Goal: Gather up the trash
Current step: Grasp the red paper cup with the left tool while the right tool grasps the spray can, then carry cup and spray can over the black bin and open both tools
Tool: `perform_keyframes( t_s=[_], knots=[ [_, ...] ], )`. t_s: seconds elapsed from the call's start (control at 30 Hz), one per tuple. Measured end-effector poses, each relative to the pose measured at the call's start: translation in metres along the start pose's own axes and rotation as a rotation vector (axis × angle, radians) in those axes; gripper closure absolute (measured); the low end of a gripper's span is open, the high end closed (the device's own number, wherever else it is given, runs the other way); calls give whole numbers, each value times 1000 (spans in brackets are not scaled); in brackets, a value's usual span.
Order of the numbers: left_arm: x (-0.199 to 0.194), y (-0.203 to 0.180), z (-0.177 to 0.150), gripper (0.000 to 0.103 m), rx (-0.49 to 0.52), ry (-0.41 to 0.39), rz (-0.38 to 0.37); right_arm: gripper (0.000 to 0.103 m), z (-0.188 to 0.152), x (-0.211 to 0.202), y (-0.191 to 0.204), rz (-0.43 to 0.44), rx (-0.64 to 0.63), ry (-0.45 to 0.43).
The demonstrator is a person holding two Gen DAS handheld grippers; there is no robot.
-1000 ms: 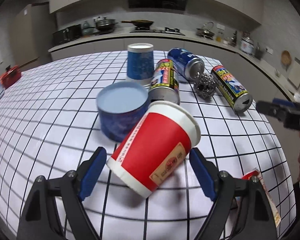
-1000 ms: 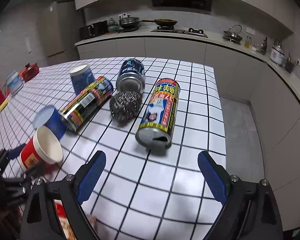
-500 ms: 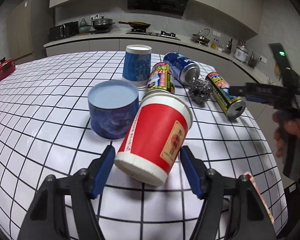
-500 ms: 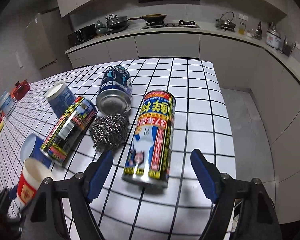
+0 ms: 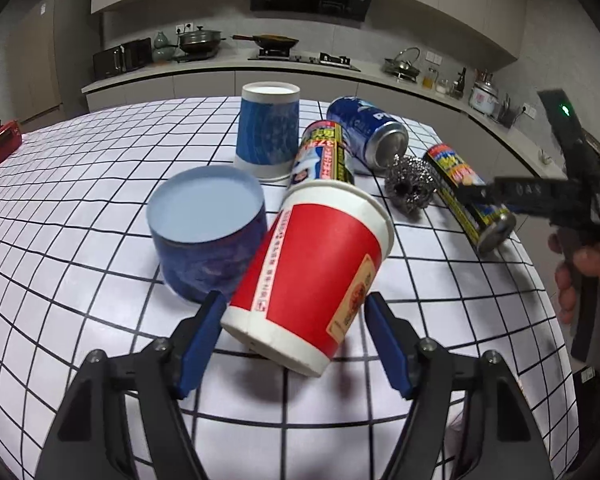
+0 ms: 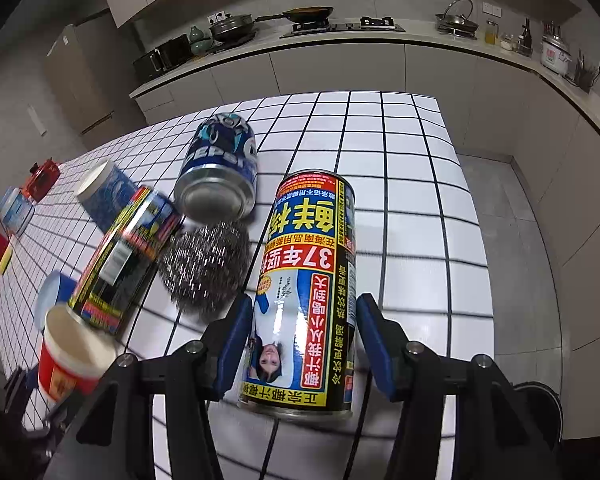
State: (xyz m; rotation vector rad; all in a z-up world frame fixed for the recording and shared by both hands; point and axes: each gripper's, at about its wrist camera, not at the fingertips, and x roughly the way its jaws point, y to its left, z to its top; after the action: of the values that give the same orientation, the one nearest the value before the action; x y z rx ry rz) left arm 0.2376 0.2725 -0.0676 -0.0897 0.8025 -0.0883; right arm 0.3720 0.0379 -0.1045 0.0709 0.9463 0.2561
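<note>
A red paper cup (image 5: pixel 320 272) lies tilted on the white grid table, its base between the blue pads of my left gripper (image 5: pixel 296 344); the pads sit close on both sides, with small gaps showing. A tall yellow-and-black drink can (image 6: pixel 304 296) lies on its side between the pads of my right gripper (image 6: pixel 300 344), which is open around it. A blue Pepsi can (image 6: pixel 220 172), a steel scouring ball (image 6: pixel 204 264) and a second tall can (image 6: pixel 124 264) lie beside it.
An upturned blue cup (image 5: pixel 208 228) touches the red cup; another blue cup (image 5: pixel 268 132) stands upside down behind. The table's right edge (image 6: pixel 472 240) drops to the floor. A red object (image 5: pixel 0 148) sits at the far left. A kitchen counter runs behind.
Both grippers have moved forward and narrowed: the left one now straddles the red cup's base, the right one now straddles the tall can.
</note>
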Motion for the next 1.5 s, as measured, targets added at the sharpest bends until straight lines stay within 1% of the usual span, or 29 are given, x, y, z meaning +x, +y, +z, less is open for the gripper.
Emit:
perform_keyframes(
  t_s=[0.07,0.3,0.37,0.47,0.5,0.53,0.6,0.63,0.67,0.7,0.73,0.8,0.83,0.97,1.33,1.5],
  knots=[
    [-1,-3,-1,34,-11,-7,-1,47,-7,-5,1,-4,-4,0],
    [-5,-10,-3,37,-14,-31,26,47,-33,-24,9,-3,-29,13],
    [-6,-10,-3,38,-13,-33,28,47,-38,-26,9,6,-25,19],
    [-6,-10,-4,38,-11,-29,32,47,-38,-25,13,-4,-48,29],
    [-6,-11,-4,38,-8,-26,29,45,-37,-24,14,-9,-56,33],
    [-5,-12,-4,37,-1,-20,29,41,-37,-22,15,-17,-59,37],
    [-6,-13,-3,35,8,-28,40,38,-34,-18,15,-28,-66,42],
    [-6,-13,-2,31,13,-27,44,37,-34,-16,15,-26,-68,48],
    [-6,-14,-2,28,15,-28,48,38,-34,-15,15,-20,-67,51],
    [-5,-14,-1,28,16,-26,50,44,-34,-14,15,-12,-65,52],
    [-3,-13,0,28,14,-20,49,47,-35,-15,15,-14,-69,53],
    [5,-12,1,29,3,9,39,47,-38,-17,17,-21,-84,52],
    [7,-12,2,36,-1,16,30,47,-40,-19,18,-16,-84,51],
    [5,-14,1,40,-8,6,23,47,-49,-29,19,-20,-91,41],
    [-20,-31,-2,42,-16,-46,15,47,-67,-68,7,0,-86,-10],
    [-34,-45,-3,42,-12,-69,19,47,-74,-87,-1,16,-85,-37]
  ],
)
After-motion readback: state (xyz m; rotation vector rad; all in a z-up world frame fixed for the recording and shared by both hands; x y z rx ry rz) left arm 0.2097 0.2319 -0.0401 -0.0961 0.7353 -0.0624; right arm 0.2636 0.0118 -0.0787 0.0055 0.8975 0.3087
